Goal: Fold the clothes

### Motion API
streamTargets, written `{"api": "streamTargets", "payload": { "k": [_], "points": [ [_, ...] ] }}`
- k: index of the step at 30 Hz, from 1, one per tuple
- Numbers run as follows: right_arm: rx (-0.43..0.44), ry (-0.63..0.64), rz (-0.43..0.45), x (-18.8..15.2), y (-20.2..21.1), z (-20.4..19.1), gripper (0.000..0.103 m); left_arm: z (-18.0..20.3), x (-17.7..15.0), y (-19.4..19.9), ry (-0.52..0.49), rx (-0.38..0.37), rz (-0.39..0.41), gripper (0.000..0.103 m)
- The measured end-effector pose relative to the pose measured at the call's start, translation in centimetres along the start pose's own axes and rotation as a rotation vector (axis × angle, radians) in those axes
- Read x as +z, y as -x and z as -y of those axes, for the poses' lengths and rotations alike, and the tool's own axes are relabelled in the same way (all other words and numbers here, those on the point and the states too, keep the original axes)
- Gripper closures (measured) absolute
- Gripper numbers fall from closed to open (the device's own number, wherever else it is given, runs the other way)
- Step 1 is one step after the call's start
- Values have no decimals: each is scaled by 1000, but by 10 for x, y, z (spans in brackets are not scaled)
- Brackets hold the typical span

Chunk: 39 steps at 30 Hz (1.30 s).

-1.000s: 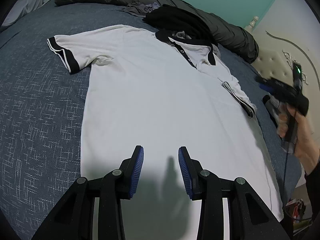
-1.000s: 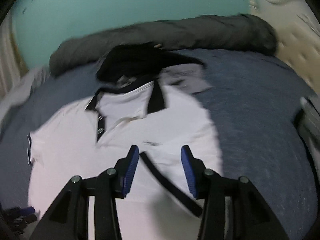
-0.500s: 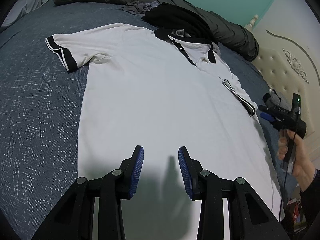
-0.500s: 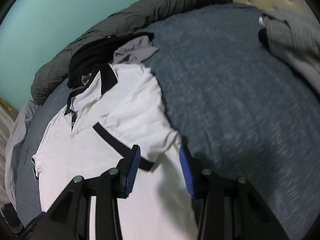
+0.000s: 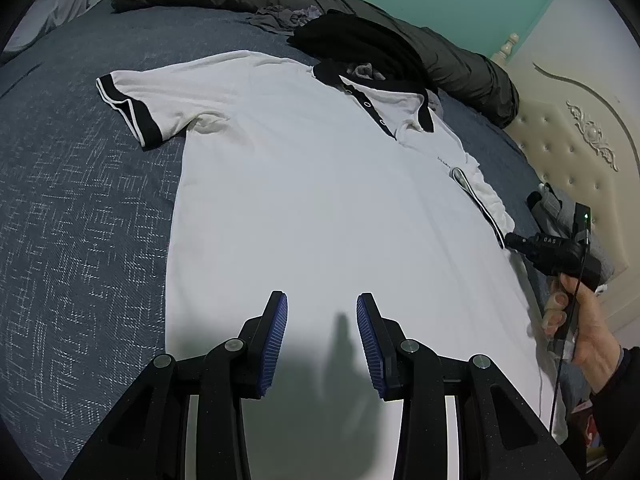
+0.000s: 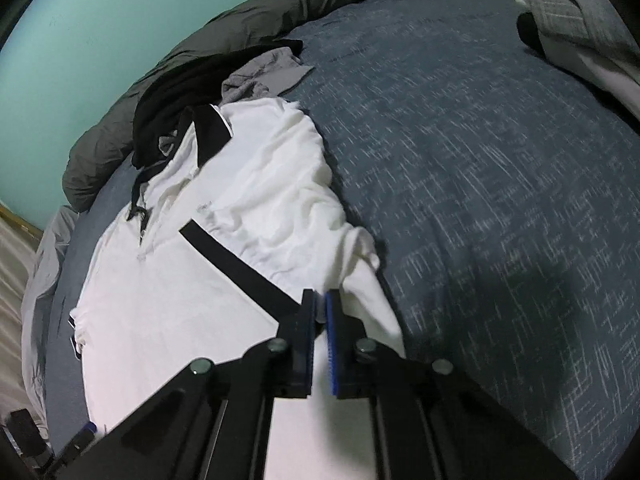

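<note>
Left wrist view. One white polo shirt [image 5: 320,184] was laid flat, front up, on the dark blue bedspread [image 5: 80,220], apparently spread for folding. One sleeve [image 5: 140,108] was left stretched out to the side; the other sleeve [image 5: 486,204] was seen already turned in over the chest, its black band uppermost. The left gripper [image 5: 322,332] was held over the lower body of the shirt with its fingers released and nothing between them, seemingly kept ready for its own side. The right gripper [image 5: 516,240] was seen at the folded sleeve's end, carried in one hand [image 5: 576,328]. One black garment [image 5: 360,44] and one crumpled grey one [image 5: 286,16] were left beyond the collar, one dark duvet roll [image 5: 460,64] behind them.

Right wrist view. The right gripper [image 6: 321,304] was found clenched, two blue pads [image 6: 331,344] nearly touching, on the shirt's edge at the end of the black band [image 6: 240,268], probably so the side could be carried inward. One further grey garment [image 6: 572,16] was noted at the far corner of the bed.
</note>
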State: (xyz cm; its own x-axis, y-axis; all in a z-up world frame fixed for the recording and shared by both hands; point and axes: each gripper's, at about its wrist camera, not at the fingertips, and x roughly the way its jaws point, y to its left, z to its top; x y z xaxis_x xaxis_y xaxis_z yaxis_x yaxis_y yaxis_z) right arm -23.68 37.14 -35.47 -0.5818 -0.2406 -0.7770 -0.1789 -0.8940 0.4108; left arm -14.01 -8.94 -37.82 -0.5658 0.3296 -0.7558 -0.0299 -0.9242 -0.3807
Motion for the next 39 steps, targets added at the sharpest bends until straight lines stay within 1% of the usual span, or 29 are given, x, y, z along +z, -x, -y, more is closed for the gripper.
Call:
{"api": "streamTargets", "payload": {
  "k": [4, 6, 8, 10, 11, 12, 14, 18, 19, 20, 22, 25, 28, 31, 35, 39],
  "points": [
    [31, -18, 12, -2, -1, 5, 98, 4, 4, 3, -9, -3, 8, 63],
    [56, -40, 14, 0, -1, 8, 96, 7, 8, 6, -14, -5, 16, 63],
    [69, -56, 19, 0, 0, 10, 95, 12, 14, 9, -3, -16, 23, 63],
    [76, -48, 26, -1, 4, 10, 95, 20, 21, 9, 5, -47, 18, 63],
    [78, -48, 34, -2, 7, 10, 95, 28, 27, 7, -7, -51, 15, 60],
    [79, -48, 41, -3, 10, 11, 95, 36, 33, 3, -23, -49, 11, 52],
    [97, -66, 62, -5, 18, 16, 92, 54, 49, -8, -51, -60, 0, 49],
    [122, -107, 98, -2, 29, 27, 84, 91, 85, -40, -93, -103, -38, 49],
    [129, -116, 102, 0, 30, 30, 81, 100, 93, -51, -103, -115, -51, 49],
    [144, -129, 104, 3, 30, 32, 75, 110, 101, -64, -112, -129, -67, 49],
    [167, -145, 101, 7, 28, 36, 70, 127, 113, -86, -132, -132, -95, 49],
    [187, -159, 102, 13, 24, 41, 70, 154, 133, -119, -180, -130, -131, 49],
    [179, -149, 90, 21, 19, 43, 70, 180, 154, -151, -229, -119, -156, 49],
    [173, -150, 96, 27, 17, 46, 70, 204, 169, -177, -276, -129, -177, 49],
    [165, -145, 90, 30, 12, 46, 70, 234, 186, -209, -308, -138, -196, 49],
    [145, -113, 80, 30, 7, 41, 70, 267, 197, -239, -369, -129, -218, 49]
  ]
}}
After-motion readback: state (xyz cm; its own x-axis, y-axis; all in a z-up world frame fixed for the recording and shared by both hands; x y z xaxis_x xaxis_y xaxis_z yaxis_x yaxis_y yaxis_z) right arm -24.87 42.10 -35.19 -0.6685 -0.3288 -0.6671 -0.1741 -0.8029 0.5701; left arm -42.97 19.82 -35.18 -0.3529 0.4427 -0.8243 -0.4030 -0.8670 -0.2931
